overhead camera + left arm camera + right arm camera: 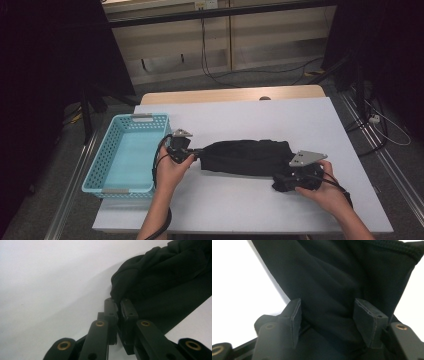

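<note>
A black garment (245, 156) lies bunched in a long roll across the middle of the white table (260, 117). My left gripper (195, 155) is at its left end, beside the basket. In the left gripper view its jaws (118, 303) are shut on a fold at the edge of the black cloth (162, 277). My right gripper (280, 183) is low at the garment's right front corner. In the right gripper view it (329, 312) stands open; dark fabric (332, 272) lies between the two pads (295, 315), and they do not press on it.
A light blue perforated basket (142, 118) stands at the table's left edge with nothing in it. Bare white tabletop lies behind and in front of the garment. Beyond the far edge are dark stands, cables on the floor and a pale cabinet.
</note>
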Motion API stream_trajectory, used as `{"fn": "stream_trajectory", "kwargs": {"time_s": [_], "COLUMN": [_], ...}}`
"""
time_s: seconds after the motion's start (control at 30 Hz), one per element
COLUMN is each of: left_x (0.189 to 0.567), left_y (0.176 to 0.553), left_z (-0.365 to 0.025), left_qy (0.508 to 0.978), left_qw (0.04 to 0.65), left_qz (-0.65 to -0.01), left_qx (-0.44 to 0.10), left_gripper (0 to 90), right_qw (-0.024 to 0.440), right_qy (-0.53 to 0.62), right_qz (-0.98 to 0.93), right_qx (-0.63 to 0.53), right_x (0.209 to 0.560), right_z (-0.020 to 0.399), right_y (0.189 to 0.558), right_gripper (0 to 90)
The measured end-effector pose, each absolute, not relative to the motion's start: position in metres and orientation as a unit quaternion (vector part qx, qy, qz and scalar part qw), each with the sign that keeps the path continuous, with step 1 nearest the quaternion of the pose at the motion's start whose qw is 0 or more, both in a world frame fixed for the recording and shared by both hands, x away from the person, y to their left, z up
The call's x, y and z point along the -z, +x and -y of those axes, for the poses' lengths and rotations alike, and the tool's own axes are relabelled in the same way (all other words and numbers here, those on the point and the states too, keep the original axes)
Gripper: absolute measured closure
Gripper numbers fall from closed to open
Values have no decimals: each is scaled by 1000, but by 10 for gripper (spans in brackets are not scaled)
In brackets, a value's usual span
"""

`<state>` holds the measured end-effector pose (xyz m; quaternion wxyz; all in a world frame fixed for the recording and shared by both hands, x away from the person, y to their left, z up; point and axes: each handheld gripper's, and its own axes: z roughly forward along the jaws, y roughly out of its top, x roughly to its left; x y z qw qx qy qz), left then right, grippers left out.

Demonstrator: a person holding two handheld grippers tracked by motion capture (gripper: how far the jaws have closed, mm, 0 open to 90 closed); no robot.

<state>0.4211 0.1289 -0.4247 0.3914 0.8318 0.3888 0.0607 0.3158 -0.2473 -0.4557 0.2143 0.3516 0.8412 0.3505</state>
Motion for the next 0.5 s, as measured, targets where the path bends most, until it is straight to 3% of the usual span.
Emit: {"fn": "stream_trajectory", "kwargs": {"time_s": [0.17, 0.27, 0.37, 0.5], "left_x": [428, 430, 431, 430], "left_y": [422, 423, 424, 424], "left_z": [-127, -128, -128, -127], "left_qy": [832, 834, 834, 834], "left_qw": [392, 389, 389, 398], "left_qz": [-389, -387, -388, -380], "left_qx": [-58, -57, -55, -55], "left_gripper": [848, 844, 840, 782], "right_qw": [223, 228, 217, 210], "right_qy": [351, 357, 371, 389], "right_qz": [-843, -839, -829, -809], "right_qx": [-343, -342, -357, -386], "right_x": [459, 457, 453, 445], "right_z": [248, 250, 256, 267], "right_y": [319, 320, 321, 321], "right_gripper": [384, 485, 643, 795]}}
